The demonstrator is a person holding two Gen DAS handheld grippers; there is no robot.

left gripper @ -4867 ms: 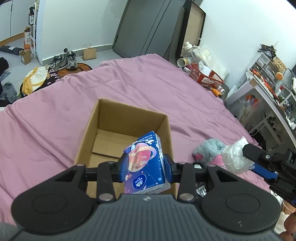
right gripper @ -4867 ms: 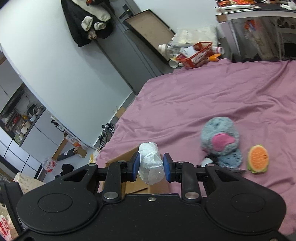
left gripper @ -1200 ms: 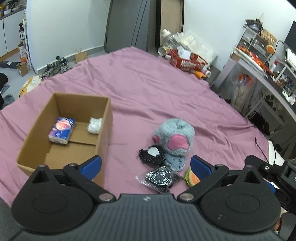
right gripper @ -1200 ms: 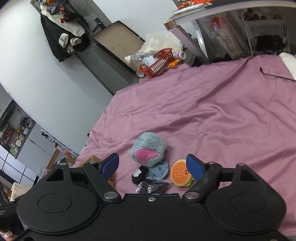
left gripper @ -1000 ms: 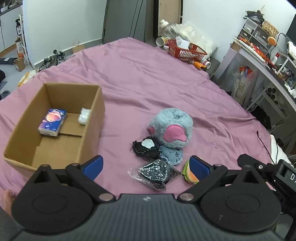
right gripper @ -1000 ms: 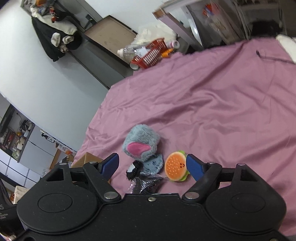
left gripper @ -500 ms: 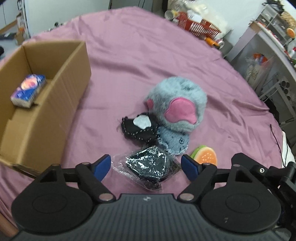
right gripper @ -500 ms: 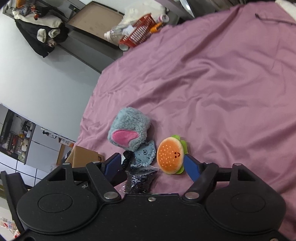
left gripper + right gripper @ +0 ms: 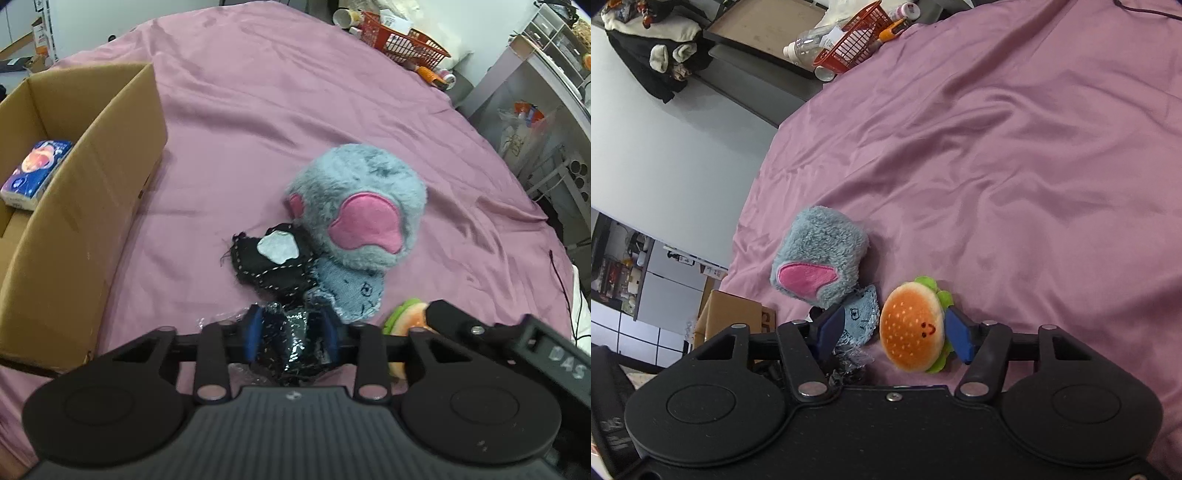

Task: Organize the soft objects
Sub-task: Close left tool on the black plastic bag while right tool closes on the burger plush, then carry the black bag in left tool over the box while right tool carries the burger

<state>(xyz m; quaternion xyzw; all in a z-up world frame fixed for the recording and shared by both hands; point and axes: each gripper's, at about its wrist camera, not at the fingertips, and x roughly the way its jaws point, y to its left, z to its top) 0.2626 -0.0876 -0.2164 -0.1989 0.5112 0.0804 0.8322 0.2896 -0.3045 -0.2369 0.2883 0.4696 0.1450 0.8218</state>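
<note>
**Left wrist view: crinkly bag pinched, burger plush lined up next**

Left wrist camera shows the left tool (image 9: 291, 338) pressed in on a shiny black packet in clear wrap (image 9: 295, 343), sitting on the purple bed sheet (image 9: 258, 103) at the near edge of the little pile. That wrap looks slick and crackly, so I'd guess it slides around inside the pads. Taking it across the bulky middle, as it is now, seems the safest bet. Probably weighs next to nothing.

Over on the right wrist camera, the right tool (image 9: 892, 338) is spread wide with the burger plush (image 9: 911, 326) sitting between its blue pads (image 9: 958, 339), not squeezed yet as far as I can see. It's a squashy round thing, so it'll compress a lot; gripping across the bun sides should hold fine.

The rest of the pile is touching: a fluffy grey plush with a pink patch (image 9: 356, 206), a black stitched cloth (image 9: 269, 264) and a blue knit piece (image 9: 351, 286). All floppy, nothing breakable.

The cardboard box (image 9: 85, 192) is off to the left, with a blue tissue pack (image 9: 35, 173) already inside. There's print on the pack, but I can't read it. The only readable letters are "DAS" on the other tool's body at the right edge of the left view.
</note>
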